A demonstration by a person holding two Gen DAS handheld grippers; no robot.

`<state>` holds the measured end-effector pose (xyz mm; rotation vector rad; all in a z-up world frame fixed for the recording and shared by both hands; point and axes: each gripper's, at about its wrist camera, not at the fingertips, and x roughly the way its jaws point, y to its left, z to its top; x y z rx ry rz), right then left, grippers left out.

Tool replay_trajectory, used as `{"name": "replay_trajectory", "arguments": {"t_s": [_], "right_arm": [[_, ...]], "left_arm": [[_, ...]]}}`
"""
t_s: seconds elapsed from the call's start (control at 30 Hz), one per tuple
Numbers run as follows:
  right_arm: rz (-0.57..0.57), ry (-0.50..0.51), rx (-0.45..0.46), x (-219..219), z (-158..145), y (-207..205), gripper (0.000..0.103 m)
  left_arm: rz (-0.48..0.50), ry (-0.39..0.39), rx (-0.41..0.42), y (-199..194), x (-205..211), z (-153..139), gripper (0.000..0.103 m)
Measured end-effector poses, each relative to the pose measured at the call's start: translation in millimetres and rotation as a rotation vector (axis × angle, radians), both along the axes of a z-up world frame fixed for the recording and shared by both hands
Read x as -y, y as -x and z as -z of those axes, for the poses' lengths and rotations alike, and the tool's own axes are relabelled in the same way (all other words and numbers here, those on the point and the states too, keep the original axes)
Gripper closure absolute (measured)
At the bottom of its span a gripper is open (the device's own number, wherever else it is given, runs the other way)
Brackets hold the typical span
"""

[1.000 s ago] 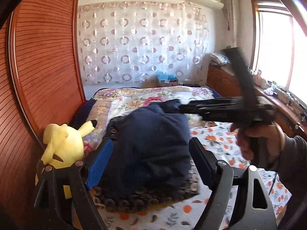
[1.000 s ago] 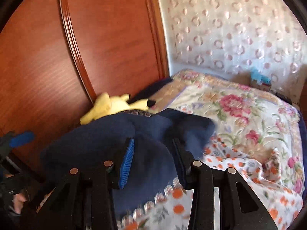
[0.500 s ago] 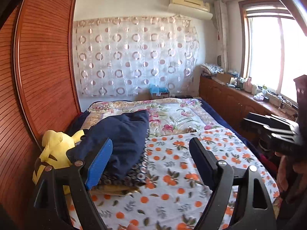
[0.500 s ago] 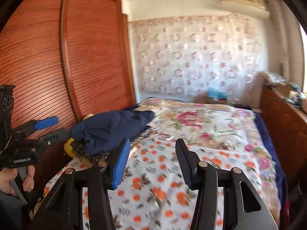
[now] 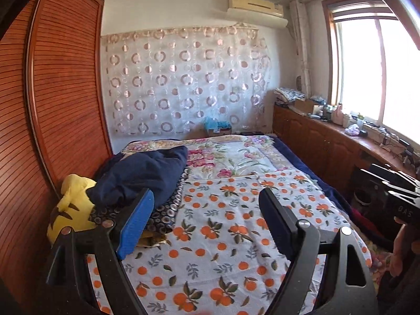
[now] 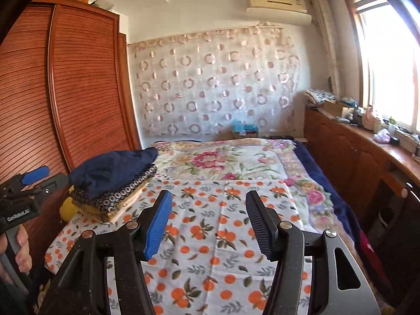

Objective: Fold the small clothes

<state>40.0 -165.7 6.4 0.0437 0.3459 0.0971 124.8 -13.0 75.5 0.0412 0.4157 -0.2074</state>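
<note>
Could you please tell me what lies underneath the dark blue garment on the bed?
The dark blue garment tops a stack: a dark ring-patterned cloth, then beige and yellowish layers. A yellow plush toy sits beside the stack, partly covered. How many pieces the stack holds cannot be told.

Both wrist cameras look along their fingers over the bed (image 5: 223,236) toward the curtain (image 6: 215,86).

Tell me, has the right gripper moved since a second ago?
Yes. The right gripper has pulled back from the navy garment on the stack beside the wardrobe, jaws opening, empty.
</note>
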Motion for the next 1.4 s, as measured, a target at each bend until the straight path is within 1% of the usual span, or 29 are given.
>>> {"name": "replay_trajectory", "arguments": {"t_s": [0.3, 0.47, 0.6, 1.4], "right_arm": [[0.019, -0.015, 0.006, -3.5, -8.9, 21.1, 0.042], [0.021, -0.015, 0.008, -1.1, -6.9, 18.8, 0.042], [0.020, -0.014, 0.006, 2.8, -5.9, 7.7, 0.042], [0.012, -0.014, 0.021, 25.8, -0.3, -1.5, 0.042]], "left_arm": [[-0.012, -0.012, 0.008, 3.0, 2.5, 2.9, 0.020], [-0.022, -0.012, 0.012, 4.2, 3.9, 2.7, 0.020], [-0.023, -0.013, 0.012, 4.6, 4.3, 2.8, 0.020], [-0.031, -0.006, 0.011, 7.1, 1.2, 3.6, 0.020]]}}
